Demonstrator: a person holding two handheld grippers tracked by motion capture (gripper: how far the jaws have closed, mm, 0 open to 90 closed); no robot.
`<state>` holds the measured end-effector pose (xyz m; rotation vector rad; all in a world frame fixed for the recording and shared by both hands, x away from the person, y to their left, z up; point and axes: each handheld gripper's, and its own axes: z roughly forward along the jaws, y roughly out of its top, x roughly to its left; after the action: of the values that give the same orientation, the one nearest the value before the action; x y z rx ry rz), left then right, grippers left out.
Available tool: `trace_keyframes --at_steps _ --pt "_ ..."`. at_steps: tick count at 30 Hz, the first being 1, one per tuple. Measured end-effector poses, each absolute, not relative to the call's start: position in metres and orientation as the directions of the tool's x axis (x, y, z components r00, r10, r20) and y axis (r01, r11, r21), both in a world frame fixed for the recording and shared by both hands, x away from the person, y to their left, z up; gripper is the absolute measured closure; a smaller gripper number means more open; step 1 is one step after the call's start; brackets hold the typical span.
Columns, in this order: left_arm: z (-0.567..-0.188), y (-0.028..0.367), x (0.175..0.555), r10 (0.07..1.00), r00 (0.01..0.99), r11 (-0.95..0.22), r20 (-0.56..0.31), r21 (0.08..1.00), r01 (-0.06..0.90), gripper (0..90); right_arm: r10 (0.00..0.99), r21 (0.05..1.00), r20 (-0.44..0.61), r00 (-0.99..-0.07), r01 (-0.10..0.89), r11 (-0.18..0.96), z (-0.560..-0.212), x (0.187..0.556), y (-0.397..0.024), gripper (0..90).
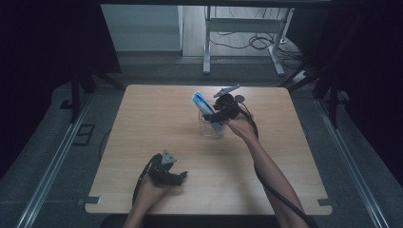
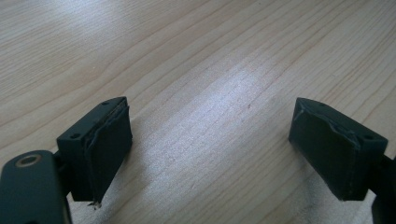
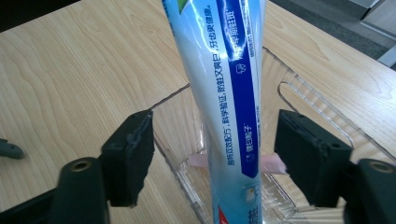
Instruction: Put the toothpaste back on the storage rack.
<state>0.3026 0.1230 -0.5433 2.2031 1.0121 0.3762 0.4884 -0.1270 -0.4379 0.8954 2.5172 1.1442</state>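
The right gripper view showed the right gripper (image 3: 212,154) spread wide around a toothpaste tube (image 3: 224,93) standing in a clear box (image 3: 317,112), pads clear of it. A pink item (image 3: 273,163) lay behind the tube. The left gripper (image 2: 210,149) gaped over bare table (image 2: 187,56).

Dim high view, glare on wood

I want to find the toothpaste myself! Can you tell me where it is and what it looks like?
Look at the far middle of the light wooden table, where a clear plastic box stands. A long white-and-blue toothpaste tube leans up out of that box, right by the black right gripper, whose open jaws flank it without touching. It is the one colourful thing there, with a dark blue printed stripe.
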Motion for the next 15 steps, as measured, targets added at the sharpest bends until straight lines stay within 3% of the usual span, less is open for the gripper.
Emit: trace_keyframes --at_steps 15 --pt "-0.543 0.123 0.303 0.754 0.656 -0.47 -0.018 0.682 0.559 13.2 0.602 0.74 0.04 -0.797 0.428 0.518 -0.428 0.474 -0.138 17.1"
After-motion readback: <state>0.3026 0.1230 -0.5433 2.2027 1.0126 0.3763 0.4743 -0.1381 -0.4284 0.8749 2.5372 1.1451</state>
